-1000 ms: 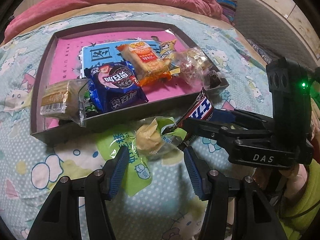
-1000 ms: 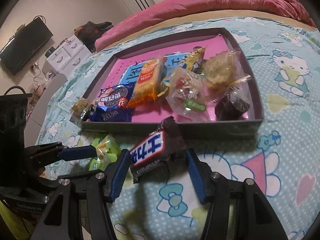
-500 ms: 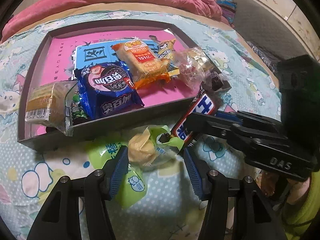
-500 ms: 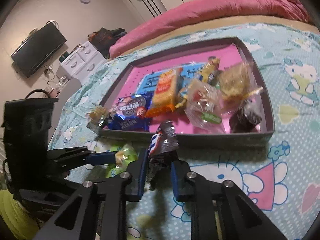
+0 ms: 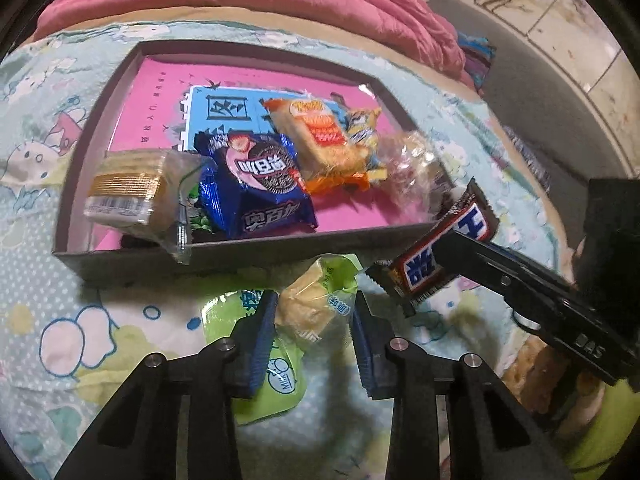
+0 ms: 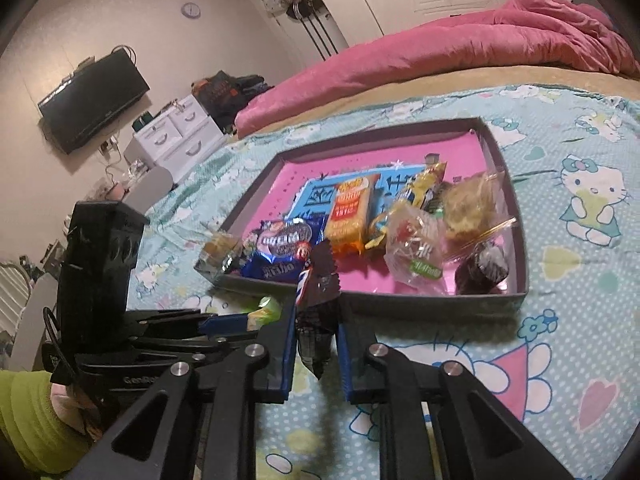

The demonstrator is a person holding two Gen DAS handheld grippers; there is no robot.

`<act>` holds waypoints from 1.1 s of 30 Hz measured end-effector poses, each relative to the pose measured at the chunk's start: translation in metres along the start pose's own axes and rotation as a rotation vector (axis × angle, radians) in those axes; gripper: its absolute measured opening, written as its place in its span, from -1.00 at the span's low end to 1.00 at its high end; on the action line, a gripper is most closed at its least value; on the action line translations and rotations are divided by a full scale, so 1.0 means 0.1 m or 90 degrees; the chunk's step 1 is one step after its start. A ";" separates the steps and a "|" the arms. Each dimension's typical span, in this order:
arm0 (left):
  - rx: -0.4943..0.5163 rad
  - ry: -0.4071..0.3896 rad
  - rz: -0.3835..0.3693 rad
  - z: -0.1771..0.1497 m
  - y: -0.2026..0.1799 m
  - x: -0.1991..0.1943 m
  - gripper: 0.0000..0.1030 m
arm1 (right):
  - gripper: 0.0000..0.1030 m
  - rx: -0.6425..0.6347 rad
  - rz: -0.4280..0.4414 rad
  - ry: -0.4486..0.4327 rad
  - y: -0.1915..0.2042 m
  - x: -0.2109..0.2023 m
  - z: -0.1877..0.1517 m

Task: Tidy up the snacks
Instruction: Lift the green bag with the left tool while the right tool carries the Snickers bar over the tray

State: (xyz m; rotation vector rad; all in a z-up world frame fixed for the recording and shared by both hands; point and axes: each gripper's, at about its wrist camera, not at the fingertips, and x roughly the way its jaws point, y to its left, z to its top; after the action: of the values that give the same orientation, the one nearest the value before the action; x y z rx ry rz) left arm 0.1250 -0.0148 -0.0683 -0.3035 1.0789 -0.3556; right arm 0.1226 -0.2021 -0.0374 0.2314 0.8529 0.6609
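Note:
A grey tray [image 5: 132,266] with a pink floor lies on the bed and holds several snacks: a blue cookie pack [image 5: 256,188], an orange cracker pack [image 5: 320,136] and a clear cake pack [image 5: 132,188]. My left gripper [image 5: 314,316] is shut on a green-wrapped pastry [image 5: 310,304] just in front of the tray's near wall. My right gripper [image 6: 316,344] is shut on a brown chocolate bar [image 6: 318,280] and holds it above the sheet by the tray's near edge; the bar also shows in the left wrist view [image 5: 440,248].
A second green packet [image 5: 264,384] lies on the Hello Kitty sheet under the left gripper. A pink duvet [image 6: 460,52] is piled behind the tray [image 6: 432,302]. White drawers [image 6: 176,132] and a wall TV [image 6: 92,100] stand beyond the bed.
My right gripper closed on the chocolate bar and lifted it toward the tray's near edge. My left gripper closed on the green-wrapped pastry.

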 end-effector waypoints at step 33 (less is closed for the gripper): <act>0.019 -0.089 0.033 0.63 -0.29 -0.23 -0.29 | -0.65 0.028 -0.034 -0.113 -0.21 -0.29 0.36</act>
State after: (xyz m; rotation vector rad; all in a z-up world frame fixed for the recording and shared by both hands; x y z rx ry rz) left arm 0.1675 -0.0267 -0.0100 -0.2686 0.9421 -0.2998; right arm 0.1453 -0.2340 -0.0054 0.3019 0.7009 0.5637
